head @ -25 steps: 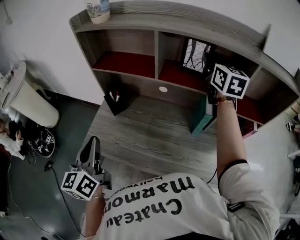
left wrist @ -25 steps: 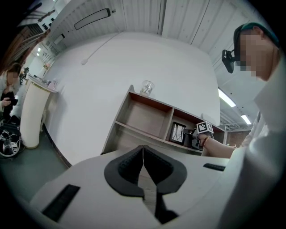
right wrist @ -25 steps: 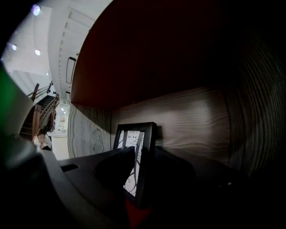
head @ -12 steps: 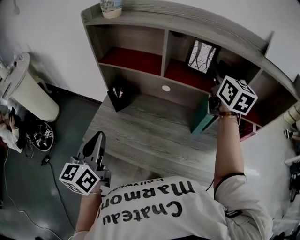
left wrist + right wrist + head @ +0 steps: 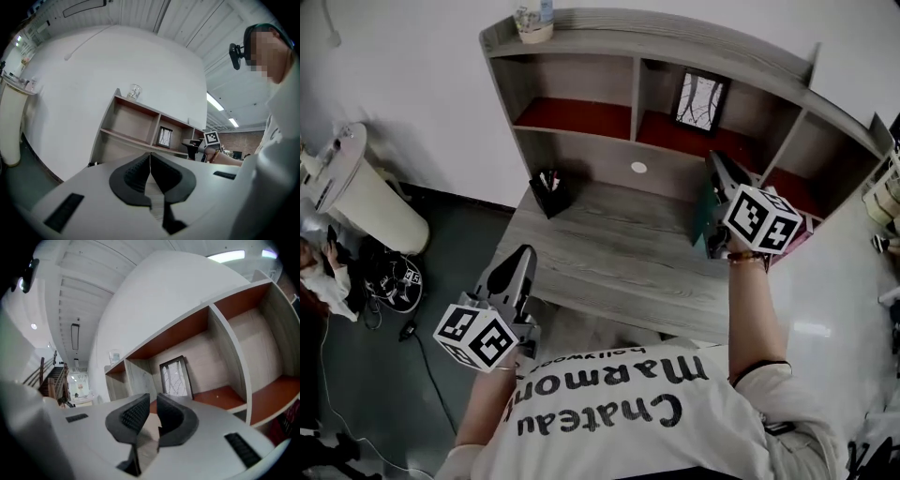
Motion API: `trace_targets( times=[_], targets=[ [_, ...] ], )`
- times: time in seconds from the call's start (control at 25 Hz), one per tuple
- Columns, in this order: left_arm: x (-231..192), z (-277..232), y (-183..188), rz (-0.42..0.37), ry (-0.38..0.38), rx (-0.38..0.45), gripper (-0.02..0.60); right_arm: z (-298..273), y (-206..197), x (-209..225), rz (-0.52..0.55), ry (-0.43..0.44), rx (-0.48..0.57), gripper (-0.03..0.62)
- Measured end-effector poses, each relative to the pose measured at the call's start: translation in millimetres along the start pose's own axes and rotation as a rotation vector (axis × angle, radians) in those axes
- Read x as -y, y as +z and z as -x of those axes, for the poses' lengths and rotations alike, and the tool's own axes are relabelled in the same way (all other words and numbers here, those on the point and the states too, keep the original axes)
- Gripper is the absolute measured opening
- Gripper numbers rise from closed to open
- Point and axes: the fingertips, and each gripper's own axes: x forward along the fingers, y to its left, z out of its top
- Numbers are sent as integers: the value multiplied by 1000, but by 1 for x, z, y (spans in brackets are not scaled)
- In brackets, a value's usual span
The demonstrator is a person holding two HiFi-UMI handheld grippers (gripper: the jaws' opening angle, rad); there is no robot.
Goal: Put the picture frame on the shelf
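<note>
The picture frame [image 5: 700, 101], black-edged with a pale tree print, stands leaning on the back wall of the shelf's middle compartment [image 5: 675, 136]. It also shows in the right gripper view [image 5: 176, 377] and, small, in the left gripper view [image 5: 164, 137]. My right gripper [image 5: 718, 169] hangs below and in front of that compartment, clear of the frame. Its jaws are closing, with a narrow gap and nothing between them [image 5: 152, 401]. My left gripper [image 5: 522, 255] is low at the desk's near left edge, shut and empty [image 5: 150, 157].
A black pen holder [image 5: 549, 192] stands on the grey desk [image 5: 609, 258] at back left. A teal book [image 5: 704, 211] stands beside my right gripper. A cup [image 5: 532, 24] sits on the shelf top. A white bin [image 5: 352, 192] and cables [image 5: 394, 281] are on the floor at left.
My right gripper has drawn back and down from the picture frame, which stays leaning in the compartment. The left gripper has risen a little toward the desk edge.
</note>
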Motion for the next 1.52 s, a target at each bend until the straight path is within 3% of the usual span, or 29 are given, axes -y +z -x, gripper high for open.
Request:
trace_targets(
  times=[0.2,0.36,0.52,0.8,1.04,1.52],
  targets=[
    [18,10,3,-15,-93,9,18,31,-23,-47,-78,51,-8,7],
    [27,24,1,-15,-144,6,18,58,-30,-82,-53,78,-12,5],
    [35,35,-1,-14,-192,9,18,94,-24,-115,-36,111,49,5],
    [56,62,-8,-24,-266,5,18,157,-26,-141,24,45,123,5],
    [64,88,-24,-1,-288,-12,18,188,-55,-148,23,-7,65,5],
    [70,123,-39,24,-302,-18,18,222,-83,-171,35,-22,-3,5]
  ],
)
